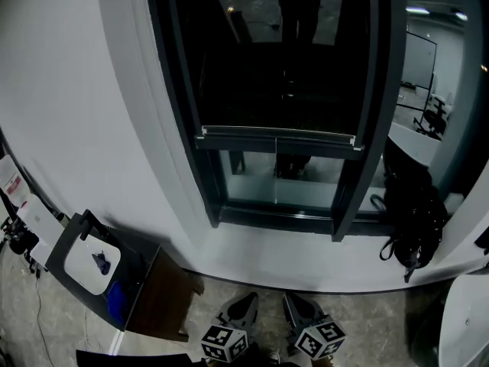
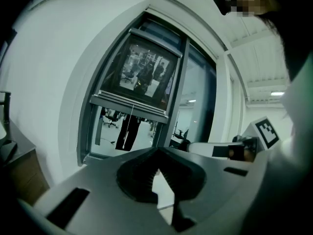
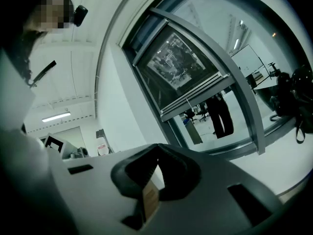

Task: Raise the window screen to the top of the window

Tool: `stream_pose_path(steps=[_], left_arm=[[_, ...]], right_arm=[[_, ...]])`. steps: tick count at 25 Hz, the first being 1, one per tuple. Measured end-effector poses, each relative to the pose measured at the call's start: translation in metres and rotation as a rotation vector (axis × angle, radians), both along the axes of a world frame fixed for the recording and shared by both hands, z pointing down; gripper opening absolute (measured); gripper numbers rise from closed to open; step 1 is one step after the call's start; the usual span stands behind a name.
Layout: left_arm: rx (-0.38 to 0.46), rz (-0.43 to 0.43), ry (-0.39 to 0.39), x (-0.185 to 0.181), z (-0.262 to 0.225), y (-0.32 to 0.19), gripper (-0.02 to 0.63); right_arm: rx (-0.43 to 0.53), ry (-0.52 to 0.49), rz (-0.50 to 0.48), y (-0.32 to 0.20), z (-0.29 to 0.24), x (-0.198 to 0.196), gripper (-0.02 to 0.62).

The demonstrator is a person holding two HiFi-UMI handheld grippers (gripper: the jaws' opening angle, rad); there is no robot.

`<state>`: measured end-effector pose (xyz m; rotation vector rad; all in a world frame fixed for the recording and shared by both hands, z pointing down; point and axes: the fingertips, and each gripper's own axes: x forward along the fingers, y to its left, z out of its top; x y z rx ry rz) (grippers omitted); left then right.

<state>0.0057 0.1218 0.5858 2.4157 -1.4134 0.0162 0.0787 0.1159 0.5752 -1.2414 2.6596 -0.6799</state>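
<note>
The dark window screen (image 1: 275, 60) covers the upper part of the window. Its pale bottom bar (image 1: 276, 138) hangs partway down the dark frame, with a strip of bare glass below it. In the left gripper view the screen (image 2: 142, 75) and bar (image 2: 129, 106) lie ahead. In the right gripper view the screen (image 3: 178, 62) tilts up to the right. My left gripper (image 1: 244, 304) and right gripper (image 1: 294, 304) are side by side at the bottom edge, well short of the window. The left gripper (image 2: 156, 153) and the right gripper (image 3: 157, 151) are shut on nothing.
A wide white sill (image 1: 267, 262) runs under the window. A black backpack (image 1: 412, 216) sits on the sill at the right. A dark cabinet (image 1: 141, 289) with a white tray (image 1: 88, 262) stands at the lower left. A thin cord (image 2: 131, 124) hangs from the bar.
</note>
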Motion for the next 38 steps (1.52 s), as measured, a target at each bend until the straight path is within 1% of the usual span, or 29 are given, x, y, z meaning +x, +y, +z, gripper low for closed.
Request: stream_pose_path(steps=[2,5,8,12,17,20,25,29,31,32,36,38], left_arm=[[-0.006,-0.010,0.012,-0.004,0.001,-0.022,0.002],[-0.008,-0.012,0.022,-0.009,0.007,-0.061,0.002],[0.002,0.010,0.035,-0.013,0.007,-0.108,0.002],[0.017,0.038,0.058,-0.023,-0.004,-0.174,0.002],[0.035,0.082,0.050,-0.037,-0.014,-0.255,0.002],[0.043,0.115,0.052,-0.045,-0.016,-0.294,0.002],[0.054,0.145,0.050,-0.061,-0.015,-0.344,0.002],[0.079,0.134,0.039,-0.074,-0.021,-0.380,0.002],[0.109,0.138,0.016,-0.078,-0.029,-0.397,0.002],[0.130,0.143,-0.009,-0.079,-0.034,-0.405,0.002],[0.241,0.176,-0.175,-0.086,-0.057,-0.444,0.002],[0.277,0.186,-0.229,-0.094,-0.073,-0.466,0.002]], right_arm=[[-0.009,-0.009,-0.012,-0.018,0.002,-0.002,0.009],[0.001,0.008,-0.014,-0.050,0.005,-0.003,0.009],[0.006,0.021,0.009,-0.093,0.004,-0.002,0.009],[0.025,0.038,0.044,-0.154,-0.010,-0.009,0.009],[0.051,0.067,0.091,-0.227,-0.024,-0.026,0.009],[0.062,0.084,0.115,-0.264,-0.025,-0.037,0.009],[0.073,0.112,0.163,-0.305,-0.023,-0.046,0.009],[0.094,0.180,0.188,-0.328,-0.025,-0.044,0.009],[0.117,0.217,0.192,-0.339,-0.030,-0.040,0.009],[0.134,0.247,0.182,-0.345,-0.035,-0.040,0.009],[0.191,0.425,0.158,-0.372,-0.050,-0.028,0.011],[0.233,0.467,0.148,-0.390,-0.066,-0.022,0.011]])
